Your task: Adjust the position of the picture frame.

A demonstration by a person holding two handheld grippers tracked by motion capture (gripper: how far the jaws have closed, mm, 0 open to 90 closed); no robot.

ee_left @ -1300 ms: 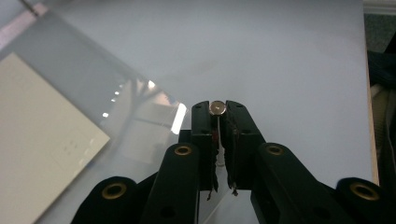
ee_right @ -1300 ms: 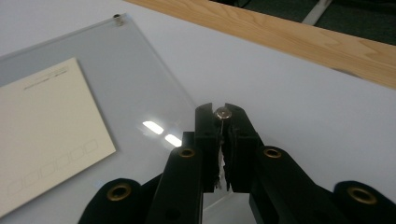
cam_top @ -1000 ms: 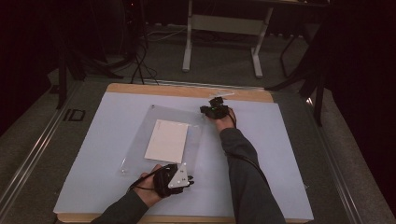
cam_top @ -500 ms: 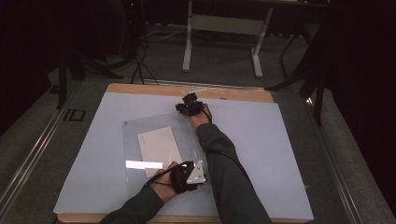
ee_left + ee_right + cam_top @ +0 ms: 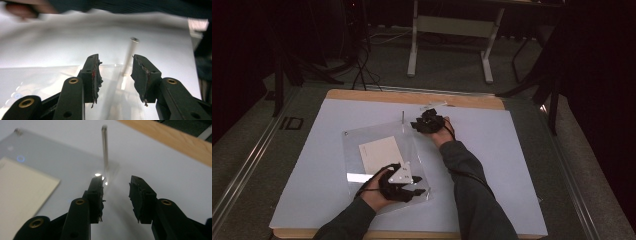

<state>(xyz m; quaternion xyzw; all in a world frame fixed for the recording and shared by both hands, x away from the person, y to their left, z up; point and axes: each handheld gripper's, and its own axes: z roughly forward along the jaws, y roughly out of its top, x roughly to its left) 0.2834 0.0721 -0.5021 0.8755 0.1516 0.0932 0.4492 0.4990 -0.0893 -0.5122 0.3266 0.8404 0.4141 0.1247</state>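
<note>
The clear plate [image 5: 382,160] lies flat on the white table sheet [image 5: 512,165], left of centre, a card [image 5: 379,153] under it. My left gripper [image 5: 414,185], at its near edge, and right gripper [image 5: 419,125], by the upright pin [image 5: 105,147] at its far corner, have just been opening; nothing held.

Setting: lab or recording studio, not a home. Black curtains [image 5: 602,75] close off the sides and back. Cables [image 5: 357,65] run over grey carpet [image 5: 247,145]. One wooden counter [image 5: 412,96] with a white sheet [image 5: 512,165] sits inside metal floor rails [image 5: 242,170]. A white frame stand [image 5: 452,30] sits behind it.
</note>
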